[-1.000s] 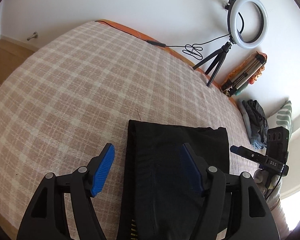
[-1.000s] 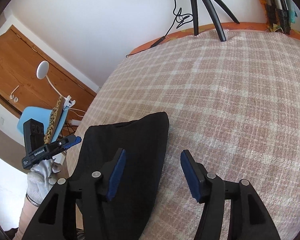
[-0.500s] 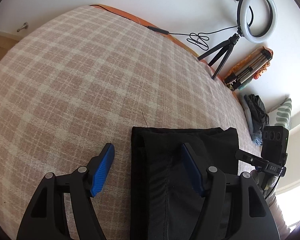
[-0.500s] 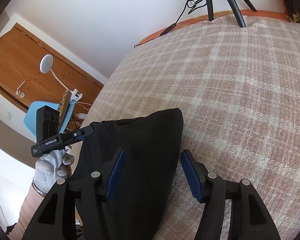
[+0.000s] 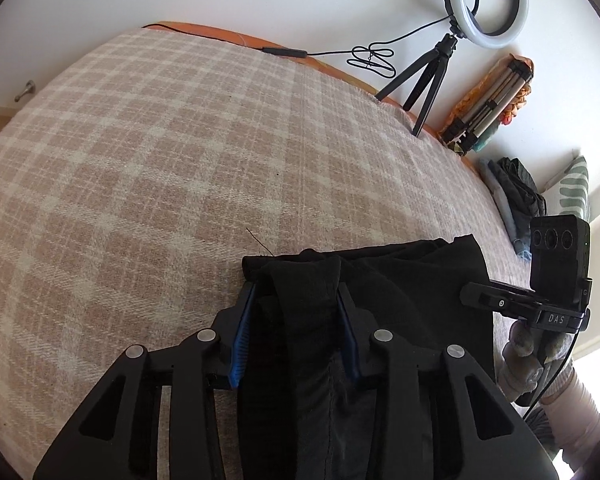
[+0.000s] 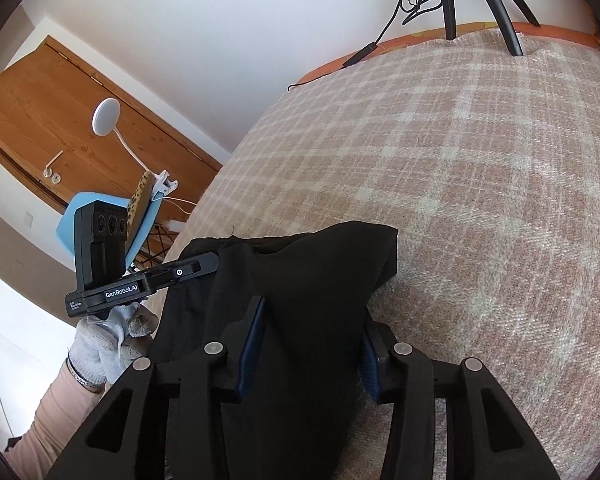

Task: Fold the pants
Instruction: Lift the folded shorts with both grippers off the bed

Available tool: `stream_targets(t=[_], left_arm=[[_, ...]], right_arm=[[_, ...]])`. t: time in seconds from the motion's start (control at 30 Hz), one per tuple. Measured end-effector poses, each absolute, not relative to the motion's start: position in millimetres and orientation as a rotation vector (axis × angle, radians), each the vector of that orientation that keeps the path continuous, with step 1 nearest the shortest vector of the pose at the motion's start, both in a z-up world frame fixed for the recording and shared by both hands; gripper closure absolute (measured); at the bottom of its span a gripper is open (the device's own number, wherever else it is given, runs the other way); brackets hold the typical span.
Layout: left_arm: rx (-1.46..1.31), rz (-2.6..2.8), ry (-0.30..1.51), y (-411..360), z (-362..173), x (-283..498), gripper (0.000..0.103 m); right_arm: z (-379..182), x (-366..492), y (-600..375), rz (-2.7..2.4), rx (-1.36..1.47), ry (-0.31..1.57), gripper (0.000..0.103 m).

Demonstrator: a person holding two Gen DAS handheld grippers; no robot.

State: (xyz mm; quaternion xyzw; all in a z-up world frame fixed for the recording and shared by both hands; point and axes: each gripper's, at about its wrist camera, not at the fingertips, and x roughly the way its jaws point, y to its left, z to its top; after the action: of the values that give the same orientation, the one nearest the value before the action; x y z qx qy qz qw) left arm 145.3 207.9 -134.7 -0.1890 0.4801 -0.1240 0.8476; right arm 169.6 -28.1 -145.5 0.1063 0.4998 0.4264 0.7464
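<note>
Black pants point(image 5: 400, 280) pinched by left claw point(image 5: 296, 332) and right claw point(image 6: 312, 344), lower centre, over plaid bed point(image 5: 140, 160).

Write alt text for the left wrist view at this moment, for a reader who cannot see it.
The left gripper has its blue-padded fingers closed on a raised fold of the black pants, which lie on a pink-and-cream plaid bedspread. At the right edge, a gloved hand holds the right gripper; a ring light on a tripod stands by the white wall behind.
</note>
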Motion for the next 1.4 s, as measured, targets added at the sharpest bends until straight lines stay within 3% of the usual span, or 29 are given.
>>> stream_targets(t=[0.13,0.23,0.87,1.27,1.4], left_arm=[[-0.365,-0.256,1.004,201,-134,144,0.074],[-0.363,-0.240,0.991,200,-132,142,0.075],[-0.292,-0.262,0.746,171,-56,84,0.077],[-0.234,-0.282,0.956,136,-110,111,0.077],[-0.051,-0.280,0.978,119,-116,98,0.077]], right_arm=[[-145,164,-17,0.913,0.178,1.077,0.086],[-142,157,-7,0.886,0.137,1.047,0.091],[-60,88,-30,0.848,-0.052,0.764,0.094],[-116,92,-64,0.745,0.010,1.001,0.094],[-123,76,-59,0.769,-0.075,0.977,0.094]])
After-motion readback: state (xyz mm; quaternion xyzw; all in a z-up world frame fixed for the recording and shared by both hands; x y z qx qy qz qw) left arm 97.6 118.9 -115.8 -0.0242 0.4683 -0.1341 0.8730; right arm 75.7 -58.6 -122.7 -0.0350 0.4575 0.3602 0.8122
